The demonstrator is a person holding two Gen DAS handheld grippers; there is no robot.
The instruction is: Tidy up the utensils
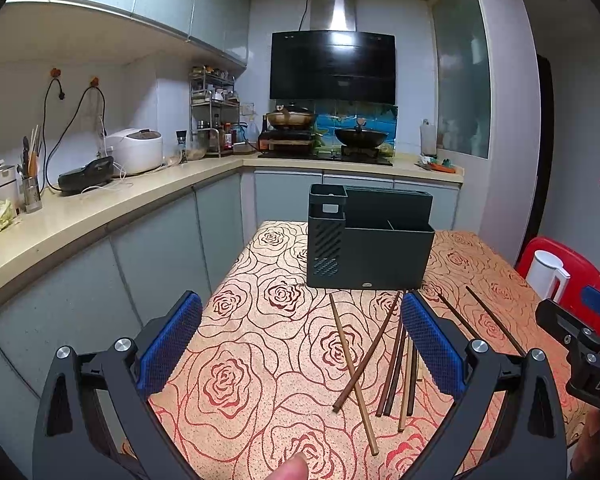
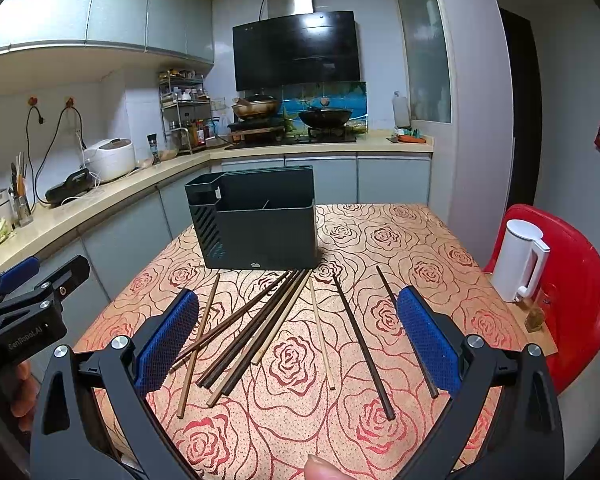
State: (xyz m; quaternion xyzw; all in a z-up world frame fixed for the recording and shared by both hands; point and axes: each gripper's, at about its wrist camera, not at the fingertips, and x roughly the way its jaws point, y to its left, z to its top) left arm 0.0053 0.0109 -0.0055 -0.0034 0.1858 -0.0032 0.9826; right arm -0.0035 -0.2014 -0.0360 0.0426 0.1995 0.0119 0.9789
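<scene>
Several wooden chopsticks [image 2: 260, 328] lie scattered on the rose-patterned tablecloth [image 2: 380, 240], in front of a dark compartmented utensil holder [image 2: 260, 232]. The chopsticks [image 1: 392, 356] and the holder [image 1: 370, 248] also show in the left wrist view. My left gripper [image 1: 300, 340] is open and empty above the table's near left part, chopsticks just right of its middle. My right gripper [image 2: 298, 336] is open and empty, hovering over the chopstick pile. Each gripper shows at the edge of the other's view.
A white kettle [image 2: 518, 260] stands on a red stool [image 2: 572, 280] right of the table. A counter [image 1: 100, 208] with a rice cooker [image 1: 134, 150] runs along the left. The stove with pans [image 1: 324, 128] is at the back.
</scene>
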